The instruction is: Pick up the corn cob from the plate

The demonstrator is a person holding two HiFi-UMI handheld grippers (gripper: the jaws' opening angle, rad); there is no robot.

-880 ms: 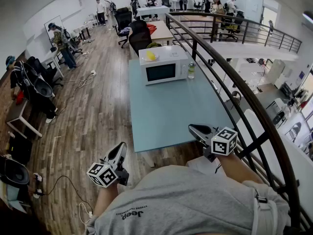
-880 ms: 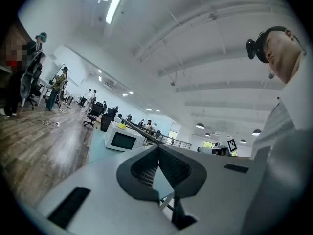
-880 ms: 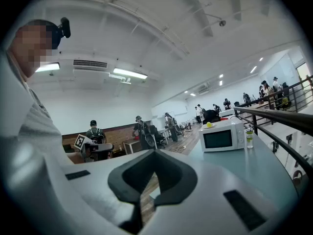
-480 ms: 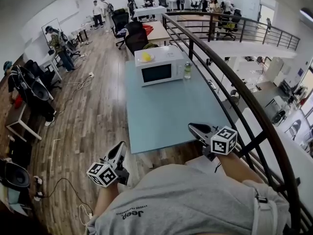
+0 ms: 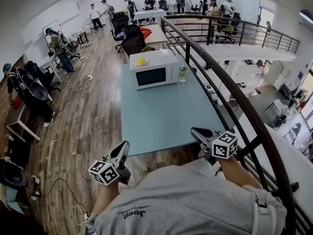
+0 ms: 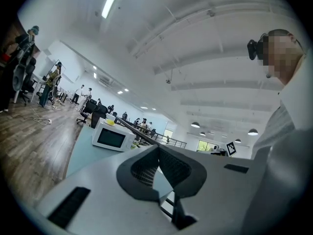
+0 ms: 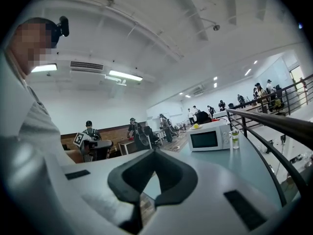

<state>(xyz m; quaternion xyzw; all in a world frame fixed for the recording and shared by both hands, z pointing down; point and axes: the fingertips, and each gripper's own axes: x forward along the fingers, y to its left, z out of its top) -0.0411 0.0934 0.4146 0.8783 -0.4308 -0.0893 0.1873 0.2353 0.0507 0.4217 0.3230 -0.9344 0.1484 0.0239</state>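
At the near end of the table (image 5: 161, 116), a person holds the left hand-held gripper (image 5: 122, 149) and the right hand-held gripper (image 5: 196, 132) close to the body, both with jaws pressed together and empty. The corn cob (image 5: 141, 60) lies on a plate (image 5: 136, 64) atop the microwave (image 5: 151, 75) at the table's far end, well apart from both, with a bottle (image 5: 182, 74) just beside the oven. A clean pick likely means stepping closer, spreading one pair of jaws early, then closing across the cob's middle without nudging the plate.
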